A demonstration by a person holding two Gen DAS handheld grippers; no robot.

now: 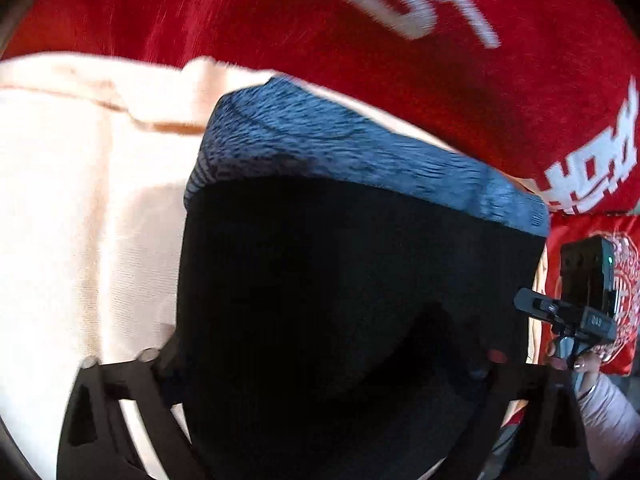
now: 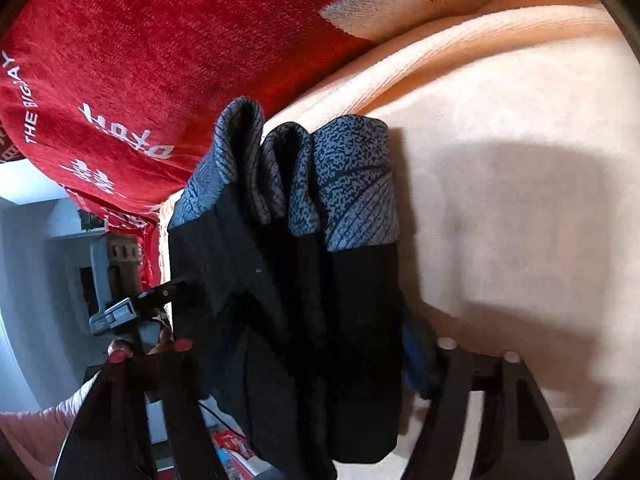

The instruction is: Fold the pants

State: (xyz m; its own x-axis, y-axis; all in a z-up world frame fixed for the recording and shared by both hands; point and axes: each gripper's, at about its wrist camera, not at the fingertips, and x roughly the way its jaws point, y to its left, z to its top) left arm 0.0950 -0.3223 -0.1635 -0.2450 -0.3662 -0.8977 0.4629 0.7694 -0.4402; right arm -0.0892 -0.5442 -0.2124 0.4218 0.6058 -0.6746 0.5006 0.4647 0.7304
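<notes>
Both claws (image 1: 320,360) (image 2: 316,352) around pants (image 2: 288,280)

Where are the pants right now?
The pants hang between both grippers, filling the centre of both wrist views, lifted over the cream sheet, with the red blanket behind.

surface: cream sheet (image 2: 500,200) | lying on it: red blanket (image 2: 160,60) with white lettering, at its far edge

Red blanket (image 1: 280,28) with white lettering; cream sheet (image 2: 500,160) beside it; white wall (image 2: 28,280) behind.
</notes>
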